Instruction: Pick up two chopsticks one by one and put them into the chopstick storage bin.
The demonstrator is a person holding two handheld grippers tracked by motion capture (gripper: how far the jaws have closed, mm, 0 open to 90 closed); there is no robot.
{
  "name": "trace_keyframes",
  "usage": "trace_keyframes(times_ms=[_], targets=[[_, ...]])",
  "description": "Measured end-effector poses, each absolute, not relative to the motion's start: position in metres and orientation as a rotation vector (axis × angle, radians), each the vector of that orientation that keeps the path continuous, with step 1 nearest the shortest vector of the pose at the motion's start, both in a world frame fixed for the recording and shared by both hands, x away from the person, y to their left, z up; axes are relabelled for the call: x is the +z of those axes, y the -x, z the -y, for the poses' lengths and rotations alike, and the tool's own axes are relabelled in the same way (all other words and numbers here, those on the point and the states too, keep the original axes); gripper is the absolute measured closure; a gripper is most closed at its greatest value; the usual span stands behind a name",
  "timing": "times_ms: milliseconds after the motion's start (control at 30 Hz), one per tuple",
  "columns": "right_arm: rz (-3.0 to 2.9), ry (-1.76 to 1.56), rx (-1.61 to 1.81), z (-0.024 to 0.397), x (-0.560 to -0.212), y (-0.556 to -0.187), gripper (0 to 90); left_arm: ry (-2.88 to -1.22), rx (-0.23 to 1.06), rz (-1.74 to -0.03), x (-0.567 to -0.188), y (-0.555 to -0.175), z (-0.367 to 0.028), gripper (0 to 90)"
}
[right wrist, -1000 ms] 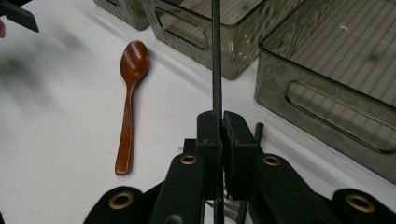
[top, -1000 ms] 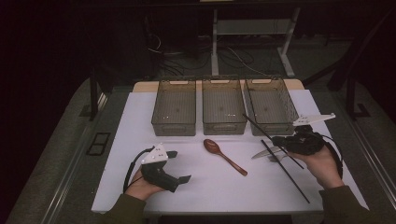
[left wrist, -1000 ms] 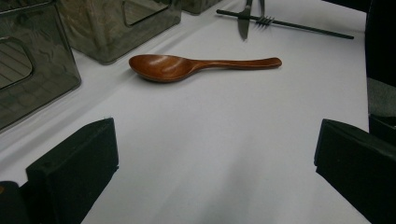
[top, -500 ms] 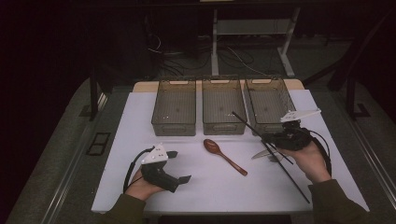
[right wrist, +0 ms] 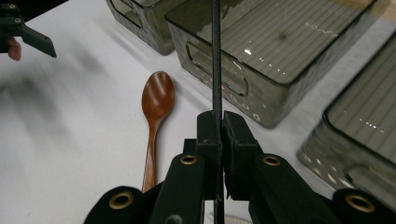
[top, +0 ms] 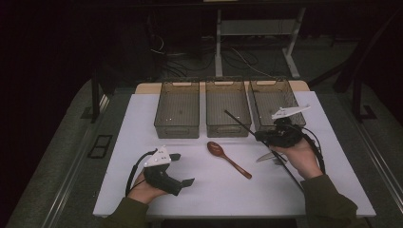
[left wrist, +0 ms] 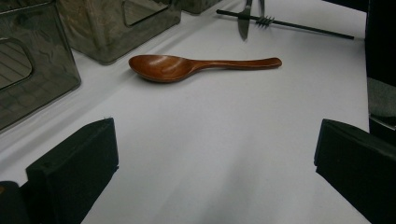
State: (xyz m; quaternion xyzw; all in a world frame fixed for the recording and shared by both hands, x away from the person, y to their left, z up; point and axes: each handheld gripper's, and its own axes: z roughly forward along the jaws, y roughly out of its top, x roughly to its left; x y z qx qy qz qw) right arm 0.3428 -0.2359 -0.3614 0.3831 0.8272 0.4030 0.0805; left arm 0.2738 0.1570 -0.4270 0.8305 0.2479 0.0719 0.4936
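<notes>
- Table [top: 128, 142]: the right gripper [right wrist: 222, 121] is carrying its load just above it. Dipping the hand is risking the rear end of the stick, which is sticking out behind the jaws, catching the surface and levering loose.
- Middle bin [right wrist: 261, 100]: it is sitting straight ahead of the right gripper, with the right bin [right wrist: 364, 140] just off to that gripper's side. The stick tip is reaching out over the middle bin's near wall. Dropping too early is risking a clip on the rim and a bounce out, and a swing sideways is risking the wrong bin.
- Left gripper [left wrist: 215, 158]: its jaws are standing wide with nothing between them, parked well off to the far side of the spoon. Low risk while it is idling.
- Wooden spoon [left wrist: 187, 66]: it is lying flat between the two grippers, below and beside the right one. A low sweep is risking a knock that sends it skidding.
- Black chopstick [right wrist: 216, 56]: the right jaws are pinching it narrow, across a thin, smooth shaft. The grip looks off-centre, so the stick is likely wanting to pivot or slide through the pads on any jerk.
- Second chopstick [left wrist: 303, 27], knife [left wrist: 244, 23] and fork [left wrist: 266, 19]: these are lying crossed just behind and under the right gripper. Pulling back low is risking a snag that scatters them.
</notes>
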Motion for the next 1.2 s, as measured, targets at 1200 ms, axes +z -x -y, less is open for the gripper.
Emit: trace_keyframes(times_ms=[1200], targets=[[-2.519, -1.132, 1.199, 0.139, -0.332, -0.397, 86.1, -2.011, 0.171, -0.582, -0.426, -0.272, -0.155, 0.0]])
